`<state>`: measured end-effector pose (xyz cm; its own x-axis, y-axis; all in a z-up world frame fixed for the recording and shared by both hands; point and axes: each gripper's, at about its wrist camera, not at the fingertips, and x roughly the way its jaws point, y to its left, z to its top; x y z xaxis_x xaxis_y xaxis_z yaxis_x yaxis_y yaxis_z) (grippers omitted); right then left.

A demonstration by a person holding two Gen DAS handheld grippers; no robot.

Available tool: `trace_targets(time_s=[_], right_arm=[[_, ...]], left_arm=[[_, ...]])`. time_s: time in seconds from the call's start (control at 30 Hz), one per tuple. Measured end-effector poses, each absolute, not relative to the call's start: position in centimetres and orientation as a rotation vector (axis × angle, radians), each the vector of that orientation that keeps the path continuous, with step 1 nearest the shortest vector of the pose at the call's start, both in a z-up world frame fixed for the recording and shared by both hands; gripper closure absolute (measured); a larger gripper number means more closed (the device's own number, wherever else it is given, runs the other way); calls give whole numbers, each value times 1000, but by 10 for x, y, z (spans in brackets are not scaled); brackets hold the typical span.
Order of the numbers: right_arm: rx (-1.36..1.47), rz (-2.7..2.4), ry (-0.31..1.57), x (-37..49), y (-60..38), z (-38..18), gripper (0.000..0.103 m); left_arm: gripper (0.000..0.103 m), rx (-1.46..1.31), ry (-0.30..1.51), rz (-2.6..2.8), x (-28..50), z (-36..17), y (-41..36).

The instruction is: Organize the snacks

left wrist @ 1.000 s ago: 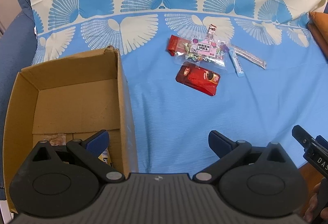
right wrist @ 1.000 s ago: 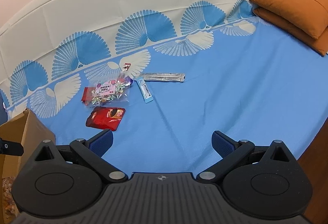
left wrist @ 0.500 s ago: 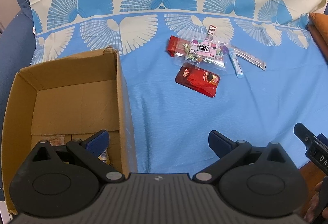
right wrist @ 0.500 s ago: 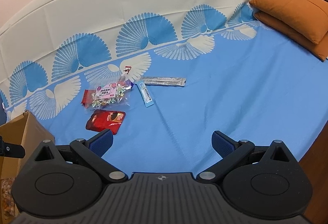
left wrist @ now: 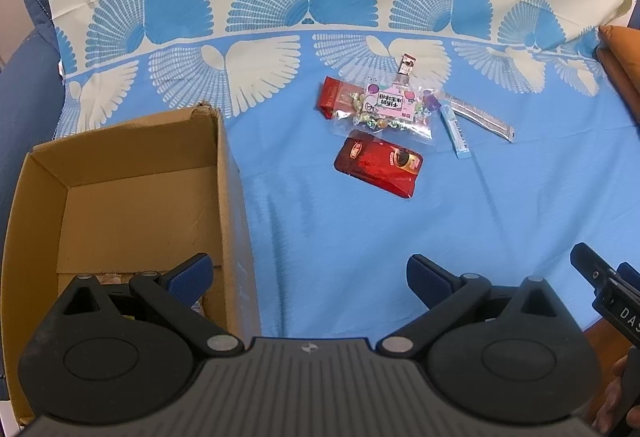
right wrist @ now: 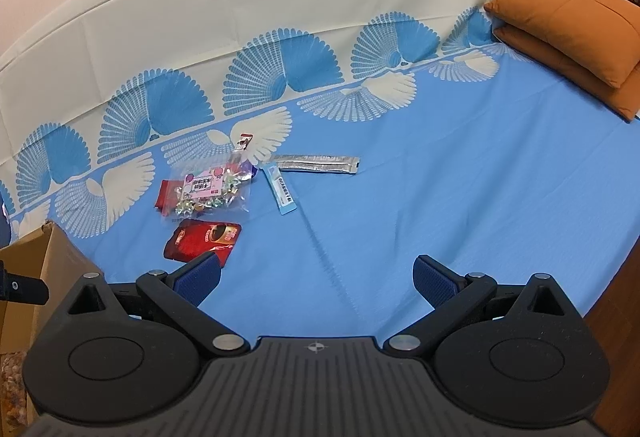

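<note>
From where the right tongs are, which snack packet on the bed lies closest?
The shiny red pouch with the dark round picture. It lies just ahead of the right tongs, nearer than the clear candy bag and the two stick packets.

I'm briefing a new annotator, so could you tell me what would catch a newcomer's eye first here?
A small heap of snacks mid-cloth: a clear candy bag lying over a red packet, with a red coffee sachet just nearer. The open cardboard box sits at the left, and orange cushions at the far right.
</note>
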<state>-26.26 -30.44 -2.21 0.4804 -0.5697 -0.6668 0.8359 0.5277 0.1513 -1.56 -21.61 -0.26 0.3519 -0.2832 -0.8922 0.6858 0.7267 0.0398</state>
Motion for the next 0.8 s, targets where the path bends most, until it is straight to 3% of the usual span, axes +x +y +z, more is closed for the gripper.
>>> trace_targets(time_s=[0.8], right_arm=[[495,-928,616,-258,-348,-41,1]], left_arm=[[0,447,1130,-623,9,-44,-279]])
